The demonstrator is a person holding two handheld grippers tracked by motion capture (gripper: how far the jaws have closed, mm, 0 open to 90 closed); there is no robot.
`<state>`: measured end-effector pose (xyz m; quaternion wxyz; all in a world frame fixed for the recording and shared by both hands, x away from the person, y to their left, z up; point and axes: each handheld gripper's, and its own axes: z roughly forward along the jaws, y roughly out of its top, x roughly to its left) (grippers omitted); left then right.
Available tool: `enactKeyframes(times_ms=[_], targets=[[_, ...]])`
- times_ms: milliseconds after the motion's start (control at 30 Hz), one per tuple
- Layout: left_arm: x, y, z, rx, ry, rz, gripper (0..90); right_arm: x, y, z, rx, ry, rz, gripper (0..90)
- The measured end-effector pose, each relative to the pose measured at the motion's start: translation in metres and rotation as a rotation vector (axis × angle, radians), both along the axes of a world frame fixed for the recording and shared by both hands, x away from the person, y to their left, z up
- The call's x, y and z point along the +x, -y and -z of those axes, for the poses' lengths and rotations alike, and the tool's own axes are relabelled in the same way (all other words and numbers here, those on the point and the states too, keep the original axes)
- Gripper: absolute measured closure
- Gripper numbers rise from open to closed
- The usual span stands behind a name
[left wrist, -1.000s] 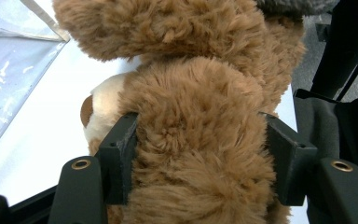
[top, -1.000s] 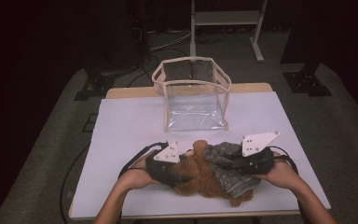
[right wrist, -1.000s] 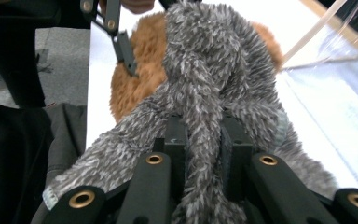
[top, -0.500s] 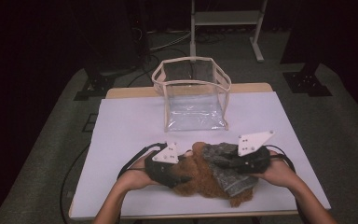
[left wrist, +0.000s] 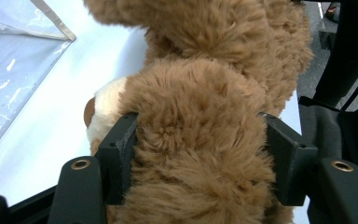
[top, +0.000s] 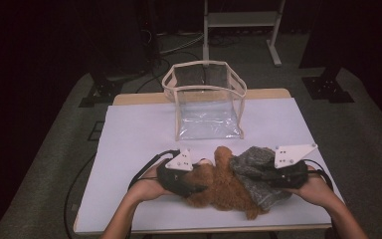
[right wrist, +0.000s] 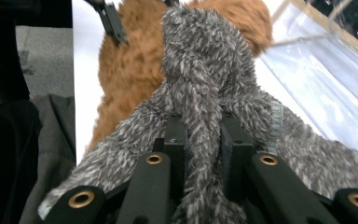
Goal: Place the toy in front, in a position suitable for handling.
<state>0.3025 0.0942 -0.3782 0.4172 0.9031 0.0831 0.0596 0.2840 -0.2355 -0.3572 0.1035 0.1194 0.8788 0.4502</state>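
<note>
Early days, I'd say. The teddy [top: 219, 186] lies near the table's [top: 129, 139] front edge, head squeezed in the left gripper [top: 191, 185]. The right gripper [top: 258, 174] pinches a fold of its grey sweater [top: 253, 172], which looks only partly on. Clear bag [top: 206, 102] near the back edge sits untouched.

White-topped table with a wooden far edge [top: 129, 129] sat on grey carpet [top: 45, 174]; a grey metal stand [top: 241, 20] stood behind, room dark.

We seem to be in a lab: dark curtains [top: 45, 45], a metal stand [top: 241, 20], floor cables [top: 179, 42], a white-covered surface [top: 139, 129].
</note>
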Motion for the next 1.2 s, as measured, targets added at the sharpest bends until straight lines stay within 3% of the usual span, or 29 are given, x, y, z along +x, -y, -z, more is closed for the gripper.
enactKeyframes(times_ms=[133, 433, 633, 800, 1067, 1200], targets=[[0.001, 0.000, 0.000, 0.000, -0.001, -0.003, 35.6, 0.001, -0.013, 0.004, -0.003, -0.004, -0.033, 75.3], [0.003, -0.012, -0.007, -0.008, 0.019, -0.024, 30.4, 0.004, 0.005, 0.014, 0.008, -0.023, -0.003, 75.7], [0.008, -0.022, -0.003, -0.028, -0.008, -0.022, 35.1, 0.010, 0.014, 0.020, 0.038, -0.047, 0.023, 75.7], [0.003, -0.014, 0.007, -0.064, -0.046, 0.014, 39.6, 0.013, 0.016, 0.021, 0.033, -0.045, 0.024, 75.7], [-0.003, 0.001, 0.007, -0.057, -0.031, 0.034, 39.6, 0.026, 0.027, 0.020, 0.030, -0.071, 0.049, 75.7], [-0.004, 0.009, 0.007, -0.044, -0.020, 0.045, 39.6, 0.024, 0.017, 0.010, 0.028, -0.058, 0.025, 75.6]])
